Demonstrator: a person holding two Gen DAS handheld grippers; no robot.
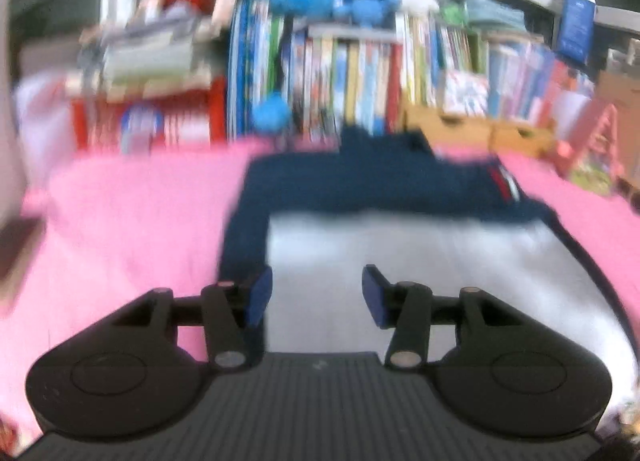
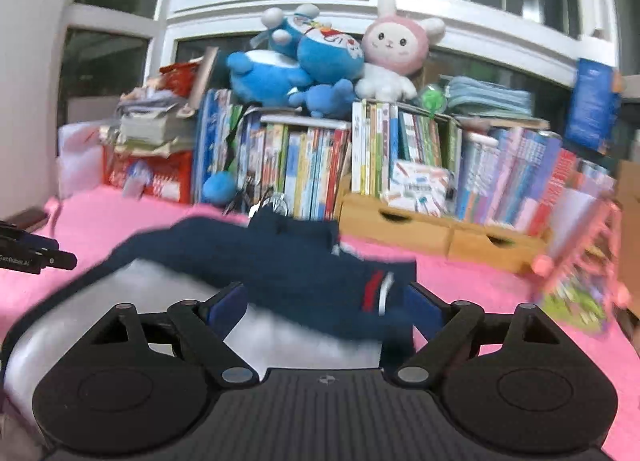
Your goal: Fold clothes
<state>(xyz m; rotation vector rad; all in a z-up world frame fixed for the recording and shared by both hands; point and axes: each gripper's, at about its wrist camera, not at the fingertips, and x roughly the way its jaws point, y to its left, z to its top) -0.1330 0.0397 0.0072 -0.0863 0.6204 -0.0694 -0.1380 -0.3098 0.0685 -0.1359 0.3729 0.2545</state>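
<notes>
The navy and white garment (image 1: pixel 400 229) lies partly folded in the middle of the pink blanket (image 1: pixel 132 217), navy half toward the far edge. Left gripper (image 1: pixel 316 297) and right gripper (image 2: pixel 326 311) both stand apart, empty. Soft, light and floppy, it looks best pinched at its near corners.

garment (image 1: pixel 400 253): navy and white top, lying flat on a pink cover
upper part (image 2: pixel 288 261): navy, folded over the white body
white body (image 1: pixel 420 281): spread smooth, edged by navy trim
stripe mark (image 2: pixel 376 293): red and white, on the navy part
</notes>
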